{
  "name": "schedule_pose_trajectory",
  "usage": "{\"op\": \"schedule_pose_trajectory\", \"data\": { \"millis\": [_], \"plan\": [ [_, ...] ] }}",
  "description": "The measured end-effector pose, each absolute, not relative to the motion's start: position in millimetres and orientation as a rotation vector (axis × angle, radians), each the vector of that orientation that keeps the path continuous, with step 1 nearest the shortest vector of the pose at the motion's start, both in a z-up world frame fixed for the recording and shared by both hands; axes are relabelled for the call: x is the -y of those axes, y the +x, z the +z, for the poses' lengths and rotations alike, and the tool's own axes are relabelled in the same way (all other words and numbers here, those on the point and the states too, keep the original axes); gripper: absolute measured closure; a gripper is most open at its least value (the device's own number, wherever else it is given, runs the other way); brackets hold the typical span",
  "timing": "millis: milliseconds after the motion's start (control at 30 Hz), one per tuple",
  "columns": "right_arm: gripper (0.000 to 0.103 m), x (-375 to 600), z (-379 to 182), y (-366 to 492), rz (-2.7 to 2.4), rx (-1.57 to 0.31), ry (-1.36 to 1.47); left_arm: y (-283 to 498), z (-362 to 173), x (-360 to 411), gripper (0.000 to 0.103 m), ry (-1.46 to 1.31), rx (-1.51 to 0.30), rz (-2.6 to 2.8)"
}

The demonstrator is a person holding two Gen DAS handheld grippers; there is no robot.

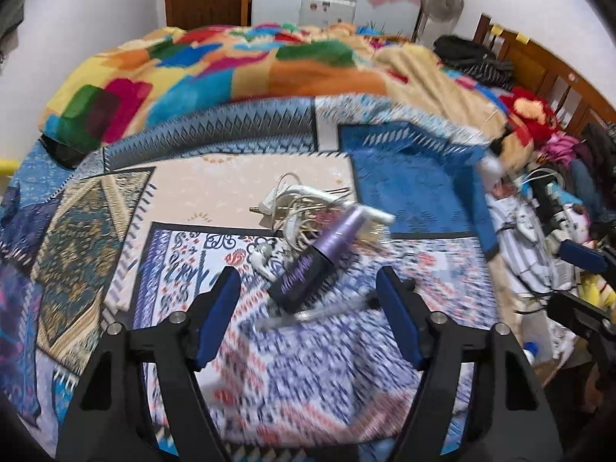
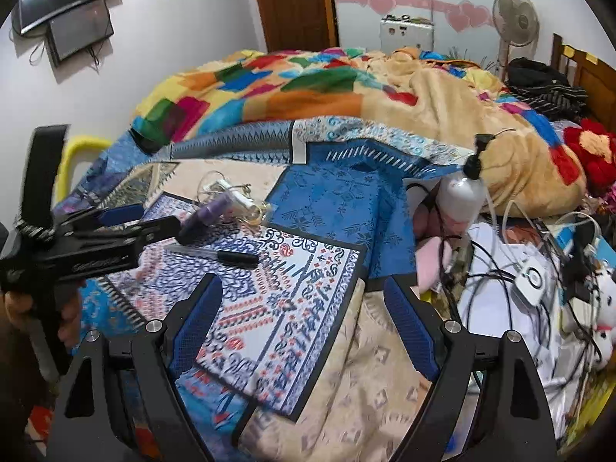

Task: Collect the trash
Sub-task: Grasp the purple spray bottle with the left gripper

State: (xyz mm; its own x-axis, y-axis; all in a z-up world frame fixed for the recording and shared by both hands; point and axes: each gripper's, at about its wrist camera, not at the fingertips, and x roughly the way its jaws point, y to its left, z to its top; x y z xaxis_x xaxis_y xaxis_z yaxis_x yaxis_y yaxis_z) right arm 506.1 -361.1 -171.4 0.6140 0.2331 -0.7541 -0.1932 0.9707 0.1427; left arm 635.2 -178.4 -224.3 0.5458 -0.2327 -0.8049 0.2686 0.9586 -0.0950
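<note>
purple bottle [image 1: 323, 254], lying tilted, clear cap

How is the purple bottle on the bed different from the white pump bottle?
The purple bottle lies on its side on the patterned bedspread; the white pump bottle stands upright, slightly tilted, by the beige blanket. The purple bottle looks dark and slim with no pump showing, while the white pump bottle is pale and rounder, topped by a black pump. Both are on the bed, untouched by either claw.
</note>
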Motion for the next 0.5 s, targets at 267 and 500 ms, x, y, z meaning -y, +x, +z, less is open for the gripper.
{"op": "schedule_pose_trajectory", "data": {
  "millis": [267, 500],
  "plan": [
    [0.031, 343, -204, 542, 0.345, -0.925, 0.01, 651, -250, 190, 0.058, 0.098, -0.974, -0.371],
    [0.043, 315, -216, 562, 0.488, -0.947, 0.004, 635, -242, 183, 0.074, 0.105, -0.981, -0.365]
  ]
}}
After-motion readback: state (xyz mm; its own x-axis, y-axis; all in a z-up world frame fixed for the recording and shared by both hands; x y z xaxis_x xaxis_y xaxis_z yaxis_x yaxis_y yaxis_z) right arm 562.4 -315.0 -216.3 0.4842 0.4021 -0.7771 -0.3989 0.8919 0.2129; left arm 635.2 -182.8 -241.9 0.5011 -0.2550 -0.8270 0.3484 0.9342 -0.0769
